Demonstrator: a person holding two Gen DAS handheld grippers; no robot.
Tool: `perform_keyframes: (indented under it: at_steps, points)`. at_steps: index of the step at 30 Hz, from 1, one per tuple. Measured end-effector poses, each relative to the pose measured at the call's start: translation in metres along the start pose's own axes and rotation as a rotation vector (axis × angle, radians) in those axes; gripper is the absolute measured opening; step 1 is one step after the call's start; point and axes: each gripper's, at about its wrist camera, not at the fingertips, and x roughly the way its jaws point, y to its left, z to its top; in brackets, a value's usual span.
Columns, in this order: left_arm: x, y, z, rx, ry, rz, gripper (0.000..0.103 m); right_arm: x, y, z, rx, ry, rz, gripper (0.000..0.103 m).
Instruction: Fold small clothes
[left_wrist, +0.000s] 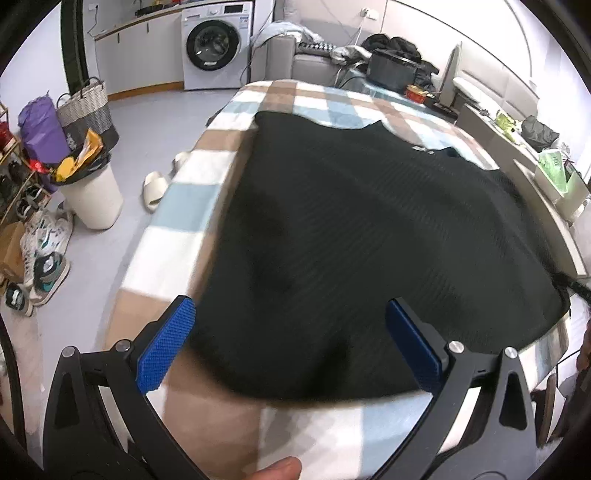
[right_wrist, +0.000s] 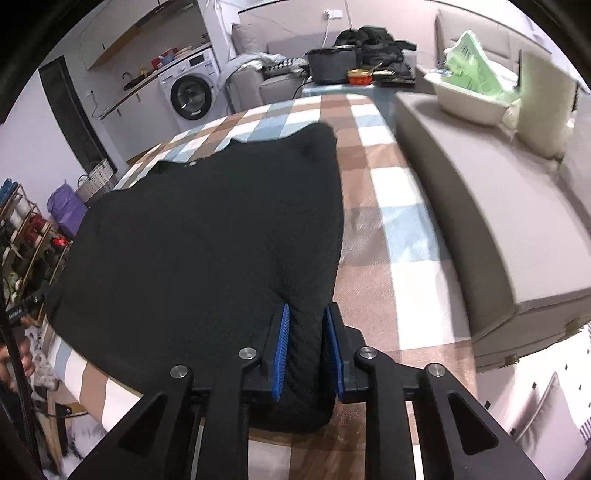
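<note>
A black knitted garment (left_wrist: 369, 236) lies spread on a table with a checked cloth (left_wrist: 177, 206). My left gripper (left_wrist: 291, 314) is open, its blue pads wide apart over the garment's near edge, holding nothing. My right gripper (right_wrist: 306, 317) is shut on the garment's (right_wrist: 207, 236) near right corner, a thick fold of knit pinched between the blue pads. The checked cloth (right_wrist: 391, 206) shows to the right of the garment.
A grey sofa (right_wrist: 491, 206) runs along the table's right side with a white basin (right_wrist: 469, 103) on it. A white bin (left_wrist: 92, 199), shoes (left_wrist: 44, 266) and slippers (left_wrist: 155, 188) stand on the floor at left. A washing machine (left_wrist: 214, 48) is at the back.
</note>
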Motion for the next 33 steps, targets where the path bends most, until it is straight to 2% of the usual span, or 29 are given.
perform_keyframes:
  at_steps: [1,3,4,5,7,9,11,13,14,15,16,17,19,22,28,31,33]
  points:
    - [-0.003,0.005,-0.003,-0.006,0.007,0.011,0.102,-0.005,0.002,0.001,-0.004,-0.021,-0.01,0.028]
    - [-0.008,0.017,-0.011,-0.02,0.024,0.013,0.102,-0.014,0.005,0.003,-0.006,-0.064,-0.001,0.056]
    - [-0.011,0.024,-0.014,-0.033,0.032,0.001,0.102,-0.017,0.008,0.004,-0.006,-0.086,0.008,0.062]
    - [-0.013,0.031,-0.017,-0.049,0.043,-0.013,0.101,-0.02,0.011,0.004,-0.01,-0.104,0.02,0.065]
    - [-0.012,0.042,-0.019,-0.083,0.054,-0.032,0.095,-0.023,0.017,0.005,-0.018,-0.121,0.045,0.065]
    - [-0.009,0.052,-0.019,-0.131,0.053,-0.054,0.082,-0.023,0.025,0.005,-0.037,-0.121,0.071,0.065]
    - [-0.003,0.061,-0.019,-0.199,0.059,-0.108,0.077,-0.02,0.033,0.004,-0.055,-0.109,0.085,0.065]
    - [0.004,0.065,-0.022,-0.251,0.081,-0.149,0.06,-0.016,0.038,0.002,-0.065,-0.101,0.096,0.065]
    - [0.007,0.065,-0.023,-0.275,0.077,-0.158,0.038,-0.014,0.041,0.001,-0.066,-0.093,0.103,0.065]
    - [0.007,0.065,-0.023,-0.284,0.061,-0.159,0.028,-0.013,0.042,0.001,-0.065,-0.087,0.111,0.065]
    - [0.007,0.063,-0.024,-0.278,0.04,-0.148,0.023,-0.011,0.044,0.0,-0.064,-0.078,0.116,0.065]
    - [0.005,0.061,-0.024,-0.265,0.018,-0.131,0.008,-0.01,0.045,0.0,-0.062,-0.074,0.116,0.065]
    - [0.001,0.057,-0.024,-0.243,-0.003,-0.1,0.006,-0.01,0.048,-0.001,-0.066,-0.076,0.123,0.065]
    - [-0.011,0.05,-0.021,-0.208,-0.046,-0.098,0.006,-0.009,0.051,-0.003,-0.075,-0.074,0.115,0.065]
    - [-0.028,0.037,-0.02,-0.153,-0.078,-0.086,0.006,-0.007,0.051,-0.003,-0.063,-0.067,0.129,0.065]
    - [-0.021,0.042,-0.025,-0.156,-0.047,-0.053,0.006,-0.007,0.052,-0.002,-0.076,-0.072,0.123,0.065]
    - [-0.012,0.048,-0.031,-0.186,-0.011,-0.062,0.006,-0.007,0.052,-0.002,-0.074,-0.07,0.117,0.065]
